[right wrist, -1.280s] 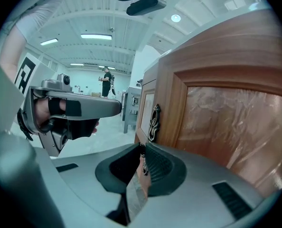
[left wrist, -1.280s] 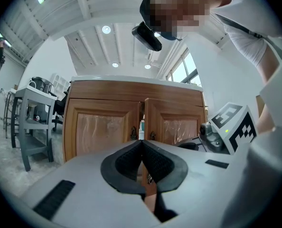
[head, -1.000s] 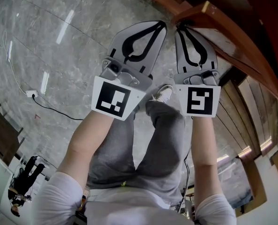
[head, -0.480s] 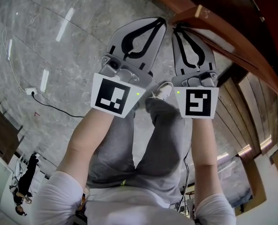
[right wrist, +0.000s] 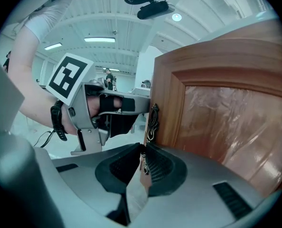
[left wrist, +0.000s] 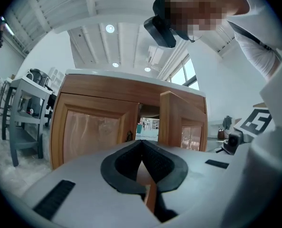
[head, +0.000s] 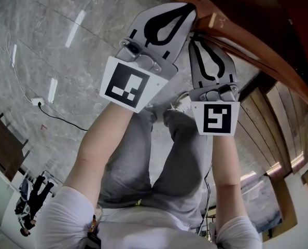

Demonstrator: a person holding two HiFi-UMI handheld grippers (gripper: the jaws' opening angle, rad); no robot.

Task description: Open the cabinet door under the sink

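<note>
The wooden cabinet (left wrist: 93,127) has two panelled doors. Its right door (left wrist: 172,120) stands ajar, and through the gap I see the room behind. In the right gripper view that door (right wrist: 217,108) fills the right side, with a dark ornate handle (right wrist: 153,120) near its edge. My right gripper (right wrist: 143,148) is shut on the handle's lower end. In the head view the right gripper (head: 194,34) sits under the door's corner (head: 216,19). My left gripper (head: 191,7) is shut, and its tips rest against the door's free edge. In its own view the left gripper (left wrist: 141,141) holds nothing.
A grey marble floor (head: 50,45) lies below, with a white power strip and cable (head: 36,103) at the left. The person's legs (head: 159,154) and a shoe (head: 182,100) are under the grippers. A grey shelf cart (left wrist: 24,113) stands left of the cabinet.
My left gripper has moved up and forward until its tips reach the door's edge. The right gripper has drawn back slightly, and the door's corner came with it.
</note>
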